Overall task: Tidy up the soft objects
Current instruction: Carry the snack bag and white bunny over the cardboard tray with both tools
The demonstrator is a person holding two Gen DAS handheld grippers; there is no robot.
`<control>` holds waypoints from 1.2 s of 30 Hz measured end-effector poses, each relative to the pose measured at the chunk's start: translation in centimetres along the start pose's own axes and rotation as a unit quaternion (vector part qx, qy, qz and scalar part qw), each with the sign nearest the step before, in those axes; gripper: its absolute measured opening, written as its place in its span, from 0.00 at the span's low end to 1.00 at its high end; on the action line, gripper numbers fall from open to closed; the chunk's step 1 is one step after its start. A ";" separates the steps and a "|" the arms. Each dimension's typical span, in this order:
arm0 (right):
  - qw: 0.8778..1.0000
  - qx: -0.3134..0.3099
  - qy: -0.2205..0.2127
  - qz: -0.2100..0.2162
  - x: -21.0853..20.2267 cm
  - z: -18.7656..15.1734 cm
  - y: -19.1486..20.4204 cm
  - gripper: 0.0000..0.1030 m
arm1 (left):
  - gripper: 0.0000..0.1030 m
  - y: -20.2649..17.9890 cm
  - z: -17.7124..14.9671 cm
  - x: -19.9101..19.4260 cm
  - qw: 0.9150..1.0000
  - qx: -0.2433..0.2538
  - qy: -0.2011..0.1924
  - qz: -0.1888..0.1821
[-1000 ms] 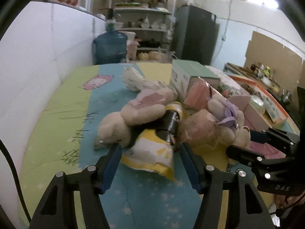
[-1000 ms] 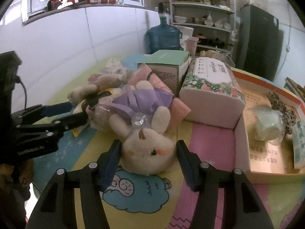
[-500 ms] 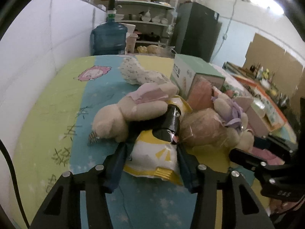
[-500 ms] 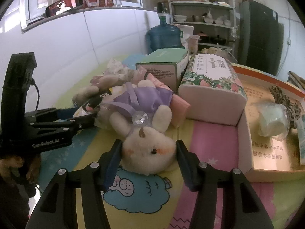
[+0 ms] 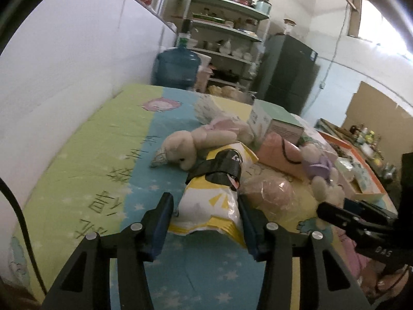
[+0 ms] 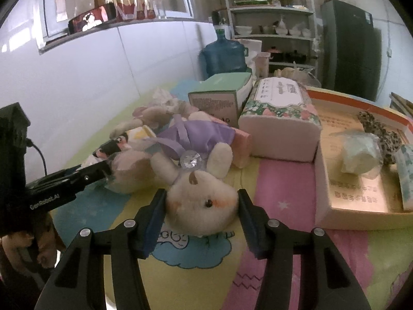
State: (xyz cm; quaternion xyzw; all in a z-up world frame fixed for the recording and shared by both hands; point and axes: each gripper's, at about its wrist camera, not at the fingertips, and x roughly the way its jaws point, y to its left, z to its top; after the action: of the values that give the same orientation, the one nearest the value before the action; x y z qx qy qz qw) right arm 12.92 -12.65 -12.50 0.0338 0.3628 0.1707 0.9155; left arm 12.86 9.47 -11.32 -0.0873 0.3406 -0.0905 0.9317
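My left gripper (image 5: 205,208) is shut on the yellow-and-white snack bag (image 5: 211,204), its blue pads pressing both sides of the bag's near end. A cream plush rabbit in pink (image 5: 196,142) lies just beyond the bag. My right gripper (image 6: 201,206) is shut on the head of the white plush rabbit in a purple dress (image 6: 201,201), which lies face up on the mat. That rabbit also shows in the left wrist view (image 5: 322,178). A wrapped pink ball (image 5: 273,191) lies between the two toys.
A pink pouch (image 5: 281,155), a green box (image 6: 219,98) and a floral tissue pack (image 6: 281,118) stand behind the toys. An orange-rimmed cardboard tray (image 6: 361,214) at the right holds a wrapped pale bundle (image 6: 358,149) and a spotted cloth. A white wall runs along the left.
My left gripper moved forward and closed onto the snack bag. My right gripper closed in on the rabbit's head and now grips it.
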 end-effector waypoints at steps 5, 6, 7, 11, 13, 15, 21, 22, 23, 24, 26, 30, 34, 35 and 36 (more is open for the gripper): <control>1.000 0.002 -0.001 0.004 -0.5 -0.2 0.1 0.54 | 0.49 0.6 -0.4 1.0 1.000 -0.010 0.026 0.011; 1.000 0.003 -0.001 0.005 -0.7 -0.3 0.1 0.54 | 0.50 0.7 -0.6 1.3 0.999 -0.011 0.034 0.010; 1.000 0.004 -0.001 0.005 -0.8 -0.3 0.1 0.54 | 0.50 0.9 -0.6 1.2 1.000 -0.006 0.029 0.011; 1.000 0.012 0.000 0.010 -0.9 -0.4 -0.1 0.54 | 0.50 0.3 -0.6 1.5 0.999 0.021 0.040 0.021; 1.000 0.014 0.000 0.011 -0.9 -0.3 0.0 0.54 | 0.50 -0.1 -0.7 1.4 0.997 0.044 0.046 0.032; 1.000 0.014 0.000 0.010 -1.0 -0.3 -0.1 0.54 | 0.51 -0.3 -0.7 1.4 0.996 0.062 0.046 0.042; 1.000 0.018 -0.002 0.012 -1.1 -0.3 -0.1 0.54 | 0.47 0.5 -1.3 0.4 0.998 0.049 0.026 0.035; 1.000 0.017 -0.002 0.012 -1.2 -0.4 -0.1 0.54 | 0.46 0.7 -1.4 0.2 0.998 0.042 0.022 0.033; 1.000 0.016 -0.003 0.012 -1.2 -0.4 -0.2 0.54 | 0.46 0.9 -1.5 0.0 0.999 0.037 0.019 0.033; 1.000 0.016 -0.003 0.012 -1.3 -0.4 -0.1 0.54 | 0.46 1.0 -1.5 -0.2 0.999 0.032 0.016 0.034; 1.000 0.015 -0.006 0.012 -1.5 -0.4 -0.1 0.54 | 0.46 1.3 -1.5 -0.6 0.999 0.021 0.009 0.035; 1.000 0.012 -0.010 0.013 -1.8 -0.4 0.0 0.54 | 0.45 1.2 -1.8 -1.5 0.999 0.013 -0.006 0.039; 1.000 0.011 -0.015 0.013 -2.2 -0.3 0.1 0.54 | 0.45 1.4 -1.5 -2.6 0.999 0.006 -0.026 0.039; 1.000 0.011 -0.017 0.012 -2.4 -0.3 0.1 0.54 | 0.45 1.3 -1.4 -2.9 0.999 0.005 -0.030 0.037; 1.000 0.010 -0.019 0.012 -2.5 -0.3 0.1 0.54 | 0.45 1.2 -1.3 -3.3 0.999 0.003 -0.034 0.036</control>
State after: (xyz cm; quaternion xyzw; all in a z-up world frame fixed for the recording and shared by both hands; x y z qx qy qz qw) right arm 10.98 -13.41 -11.04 0.0508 0.3471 0.1769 0.9196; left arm 9.68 11.29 -10.50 -0.0754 0.3111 -0.0553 0.9458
